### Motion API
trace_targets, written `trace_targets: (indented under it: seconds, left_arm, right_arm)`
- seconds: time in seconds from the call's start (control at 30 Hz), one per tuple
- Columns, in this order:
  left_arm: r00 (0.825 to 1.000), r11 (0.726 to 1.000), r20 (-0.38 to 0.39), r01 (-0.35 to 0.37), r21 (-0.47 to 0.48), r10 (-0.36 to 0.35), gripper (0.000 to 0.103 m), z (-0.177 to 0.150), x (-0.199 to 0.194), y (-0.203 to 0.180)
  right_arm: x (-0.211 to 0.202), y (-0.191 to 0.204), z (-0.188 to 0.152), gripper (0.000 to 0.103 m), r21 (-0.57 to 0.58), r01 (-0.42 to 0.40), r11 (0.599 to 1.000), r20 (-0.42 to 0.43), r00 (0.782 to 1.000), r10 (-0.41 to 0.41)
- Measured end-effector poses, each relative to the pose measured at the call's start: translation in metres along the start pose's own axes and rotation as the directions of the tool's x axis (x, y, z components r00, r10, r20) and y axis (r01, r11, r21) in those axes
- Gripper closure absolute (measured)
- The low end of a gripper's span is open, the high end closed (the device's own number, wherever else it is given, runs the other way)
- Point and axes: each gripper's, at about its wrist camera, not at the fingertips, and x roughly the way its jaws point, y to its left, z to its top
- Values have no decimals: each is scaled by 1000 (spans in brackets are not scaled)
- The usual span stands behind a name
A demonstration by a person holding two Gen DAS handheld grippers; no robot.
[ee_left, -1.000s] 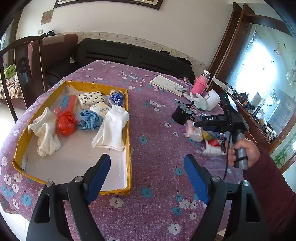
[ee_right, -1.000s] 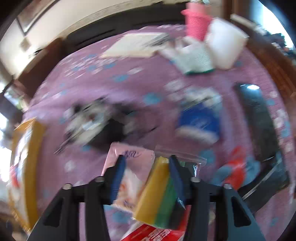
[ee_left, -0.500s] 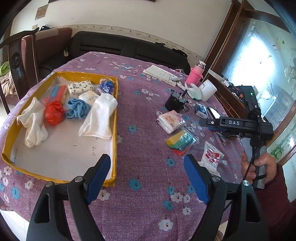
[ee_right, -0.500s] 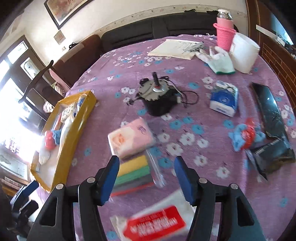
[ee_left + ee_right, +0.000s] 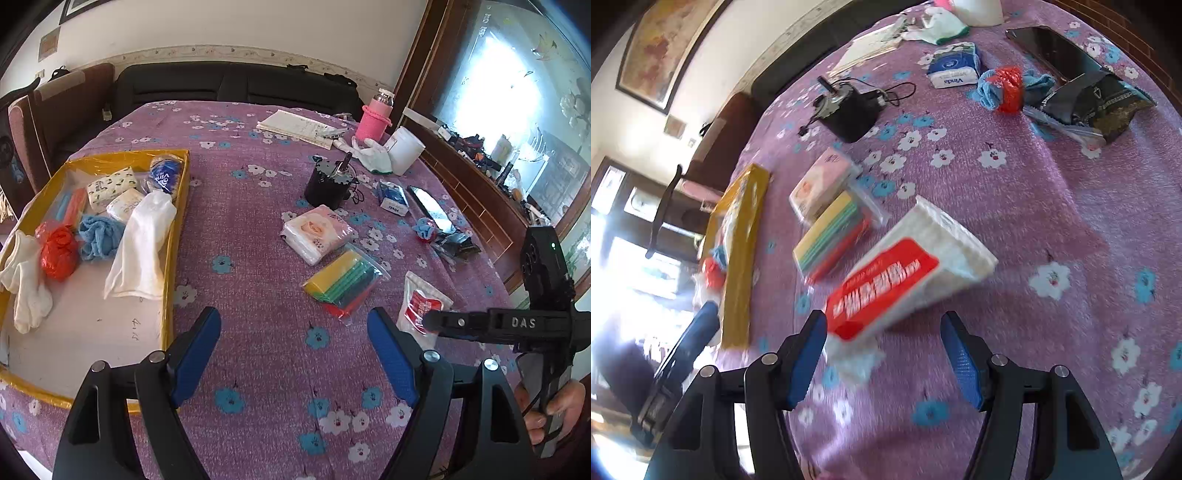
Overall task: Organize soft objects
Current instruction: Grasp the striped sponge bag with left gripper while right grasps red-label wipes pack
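My left gripper (image 5: 295,350) hangs open and empty over the purple floral cloth, just right of the yellow tray (image 5: 173,254). The tray holds white socks (image 5: 142,243), a red bag (image 5: 59,251), a blue cloth (image 5: 98,236) and tissue packs (image 5: 112,188). On the cloth lie a pink tissue pack (image 5: 317,236), a clear bag of coloured cloths (image 5: 345,282) and a white pouch with a red label (image 5: 421,306). My right gripper (image 5: 884,354) is open; the pouch (image 5: 905,273) lies flat with its near end between the fingertips, not gripped. The bag of cloths (image 5: 831,236) sits beyond it.
Farther back stand a black motor (image 5: 328,181), a blue Vinda pack (image 5: 393,194), a phone (image 5: 430,208), a blue-and-red cloth bundle (image 5: 424,229), a black packet (image 5: 456,245), a pink bottle (image 5: 373,118) and a white cup (image 5: 406,149). A hand (image 5: 554,406) holds the right gripper's handle.
The right gripper opened, left the bag of coloured cloths on the table and drew back toward the near edge, over the pouch. The left gripper shifted right, away from the tray.
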Motion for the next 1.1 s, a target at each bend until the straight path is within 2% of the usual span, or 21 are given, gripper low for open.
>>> trace_targets:
  seconds: [0.1, 0.2, 0.27, 0.3, 0.33, 0.43, 0.53, 0.7, 0.8, 0.83, 0.87, 0.9, 0.93, 1.0, 1.07, 1.1]
  left_arm:
    - [1000, 999, -13, -27, 27, 27, 22, 1, 6, -3]
    - [998, 997, -34, -53, 51, 55, 22, 3, 14, -6]
    - [997, 996, -45, -62, 68, 65, 22, 6, 21, -9]
    - [996, 994, -49, -66, 86, 70, 22, 9, 26, -14]
    - [996, 992, -52, -67, 103, 72, 22, 10, 30, -18]
    - [996, 981, -63, -58, 186, 71, 22, 16, 50, -37]
    - [993, 957, -87, -53, 286, 82, 22, 20, 77, -59]
    - [984, 919, -128, -64, 389, 122, 23, 22, 121, -79]
    - [985, 920, -132, -54, 389, 114, 22, 22, 132, -82]
    - [984, 921, -135, -52, 387, 113, 24, 22, 132, -83]
    - [985, 924, -143, -37, 380, 98, 40, 21, 131, -83]
    - [985, 931, -161, 0, 366, 63, 51, 20, 128, -83]
    - [985, 931, -163, 4, 366, 60, 60, 19, 125, -84]
    - [986, 921, -145, -23, 389, 86, 63, 14, 119, -87]
    - [986, 925, -144, -18, 380, 79, 65, 11, 113, -85]
    - [988, 932, -142, -10, 363, 66, 65, 9, 106, -82]
  right_arm:
    - [13, 11, 12, 35, -15, 50, 999, 49, 998, -49]
    - [30, 18, 17, 35, -64, 82, 995, 45, 996, -79]
    - [30, 23, 18, 42, -121, 110, 987, 68, 992, -102]
    - [29, 20, 18, 53, -130, 115, 985, 71, 992, -107]
    - [28, 17, 19, 59, -137, 123, 983, 73, 991, -114]
    - [14, 2, 20, 70, -161, 164, 973, 101, 984, -149]
    - [-4, -16, 20, 70, -180, 256, 950, 144, 962, -232]
    - [-23, -43, 18, 69, -163, 237, 958, 144, 966, -214]
    - [-21, -44, 16, 49, -172, 188, 967, 124, 978, -168]
    - [-20, -41, 15, 41, -178, 180, 967, 124, 979, -160]
    - [-18, -38, 14, 39, -188, 180, 966, 126, 979, -158]
    - [-17, -33, 14, 37, -201, 185, 962, 130, 978, -161]
    - [-16, -28, 12, 37, -213, 193, 958, 135, 977, -167]
    - [-11, -19, 11, 37, -233, 211, 949, 142, 973, -181]
    - [-5, -11, 11, 37, -249, 246, 937, 147, 966, -214]
    - [1, -8, 10, 49, -257, 275, 927, 144, 959, -244]
